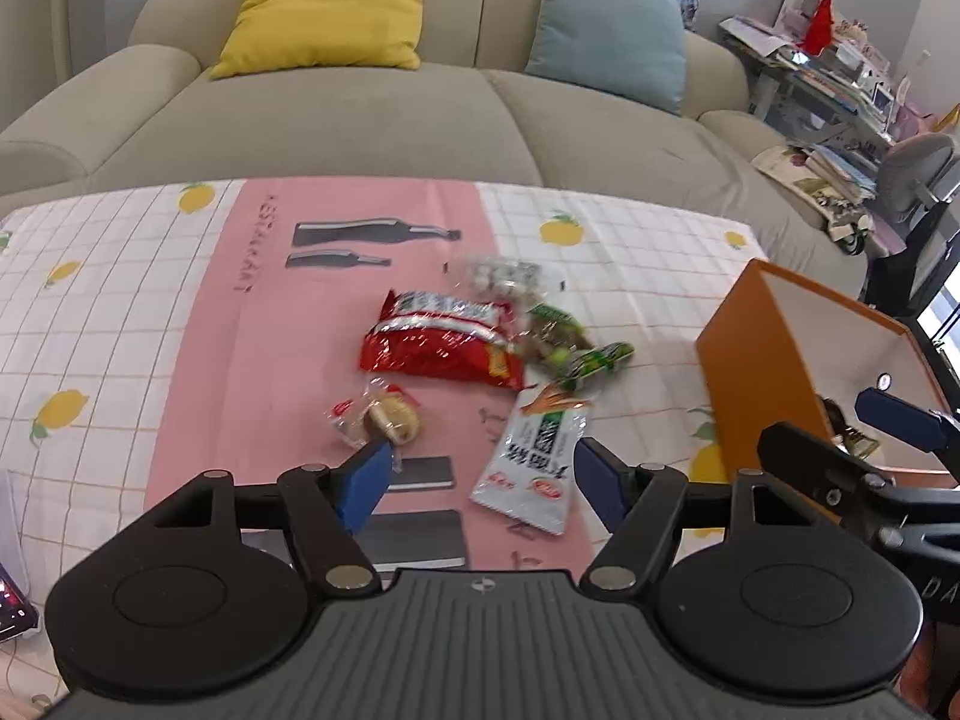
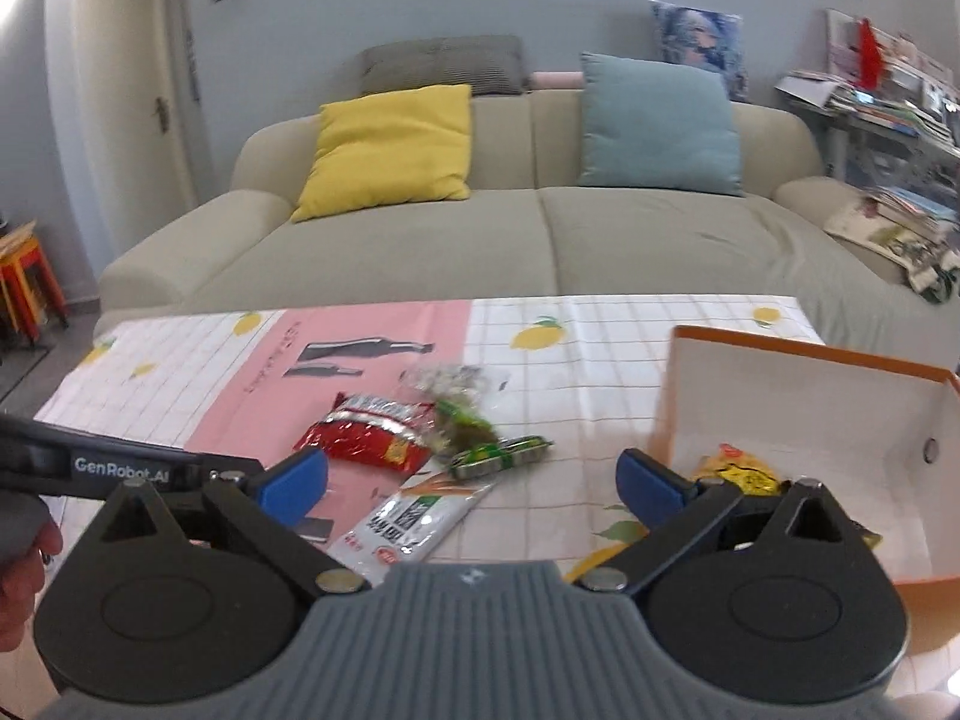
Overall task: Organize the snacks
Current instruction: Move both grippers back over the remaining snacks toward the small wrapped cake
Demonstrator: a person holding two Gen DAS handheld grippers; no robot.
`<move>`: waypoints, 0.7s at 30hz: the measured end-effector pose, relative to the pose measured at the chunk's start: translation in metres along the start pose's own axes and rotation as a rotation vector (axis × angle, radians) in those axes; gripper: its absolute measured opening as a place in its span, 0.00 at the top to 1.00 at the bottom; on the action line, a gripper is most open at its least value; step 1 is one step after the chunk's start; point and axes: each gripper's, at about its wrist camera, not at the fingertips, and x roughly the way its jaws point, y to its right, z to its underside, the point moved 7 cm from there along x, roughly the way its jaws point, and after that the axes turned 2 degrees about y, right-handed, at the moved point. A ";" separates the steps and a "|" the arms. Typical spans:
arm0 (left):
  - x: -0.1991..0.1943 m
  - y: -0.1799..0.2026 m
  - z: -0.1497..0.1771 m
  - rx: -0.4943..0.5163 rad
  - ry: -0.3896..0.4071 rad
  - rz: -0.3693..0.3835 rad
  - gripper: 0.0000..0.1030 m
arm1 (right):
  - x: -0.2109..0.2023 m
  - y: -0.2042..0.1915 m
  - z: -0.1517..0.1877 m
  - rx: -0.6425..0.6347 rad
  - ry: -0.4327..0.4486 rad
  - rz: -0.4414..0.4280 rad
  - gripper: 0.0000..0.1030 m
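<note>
Your snacks lie in a loose heap near the middle of the tablecloth (image 1: pixel 120 276), on its pink stripe. The biggest is a shiny red bag (image 1: pixel 441 342), crinkled, with a silver band across the top; at 1 o'clock from it, touching it, sits a clear packet of pale pieces (image 1: pixel 501 276). At 3 o'clock of the red bag are green wrapped snacks (image 1: pixel 591 360), blurred, so you cannot read them. A white sachet (image 1: pixel 531 468) with dark print and a red mark lies at 5 o'clock of the bag, and a small clear-wrapped round biscuit (image 1: pixel 390 414) at 7 o'clock. The orange box (image 1: pixel 756 372), white inside, stands at 3 o'clock of the heap; in the right wrist view a yellow packet (image 2: pixel 741 471) already lies in it. Your left gripper (image 1: pixel 480 474) has its blue pads spread apart over the sachet and holds nothing. Your right gripper (image 2: pixel 474 483) is spread wide too and is empty, near the box wall. Behind the table is a beige sofa (image 2: pixel 480 240) with a yellow cushion (image 2: pixel 390 150) and a blue cushion (image 2: pixel 660 126).
</note>
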 end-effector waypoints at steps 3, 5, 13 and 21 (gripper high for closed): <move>0.008 -0.009 0.004 -0.016 -0.016 0.001 0.17 | 0.014 -0.010 0.008 -0.040 -0.029 -0.018 0.03; 0.012 -0.015 0.006 -0.039 -0.025 -0.005 0.16 | 0.022 -0.012 0.015 -0.053 -0.066 -0.021 0.03; 0.051 -0.042 0.002 -0.162 -0.098 -0.043 0.15 | 0.066 -0.015 0.028 -0.019 -0.173 -0.016 0.03; 0.092 -0.055 0.000 -0.262 -0.156 -0.053 0.17 | 0.120 -0.020 0.045 0.100 -0.312 -0.017 0.03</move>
